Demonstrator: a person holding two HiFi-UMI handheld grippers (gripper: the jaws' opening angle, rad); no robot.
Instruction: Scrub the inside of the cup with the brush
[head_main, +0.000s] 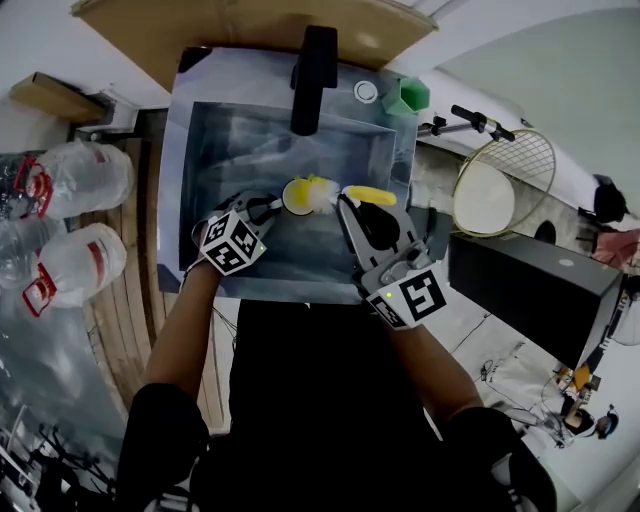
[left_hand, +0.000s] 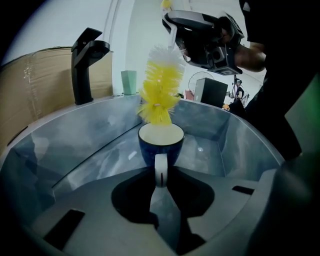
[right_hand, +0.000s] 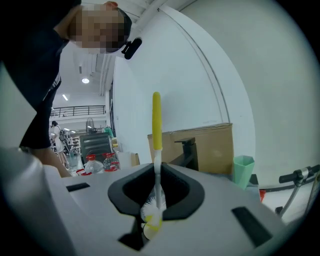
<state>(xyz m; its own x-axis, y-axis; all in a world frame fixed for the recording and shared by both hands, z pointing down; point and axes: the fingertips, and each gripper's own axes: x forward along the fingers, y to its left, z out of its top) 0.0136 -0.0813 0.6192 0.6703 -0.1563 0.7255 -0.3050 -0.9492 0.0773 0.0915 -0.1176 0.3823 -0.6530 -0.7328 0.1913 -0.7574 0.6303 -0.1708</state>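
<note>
Left claw (left_hand: 161, 176) pinches the blue cup's (left_hand: 161, 144) slim handle (left_hand: 160, 162), probably slick and breakable; right claw (right_hand: 157, 192) clamps the bottle brush's (right_hand: 156, 120) thin stem, likely light and flexible.

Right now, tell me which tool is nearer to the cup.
Left. The left tool grips the cup by its handle; the right tool hangs above it, holding the brush whose bristles reach the rim.
</note>
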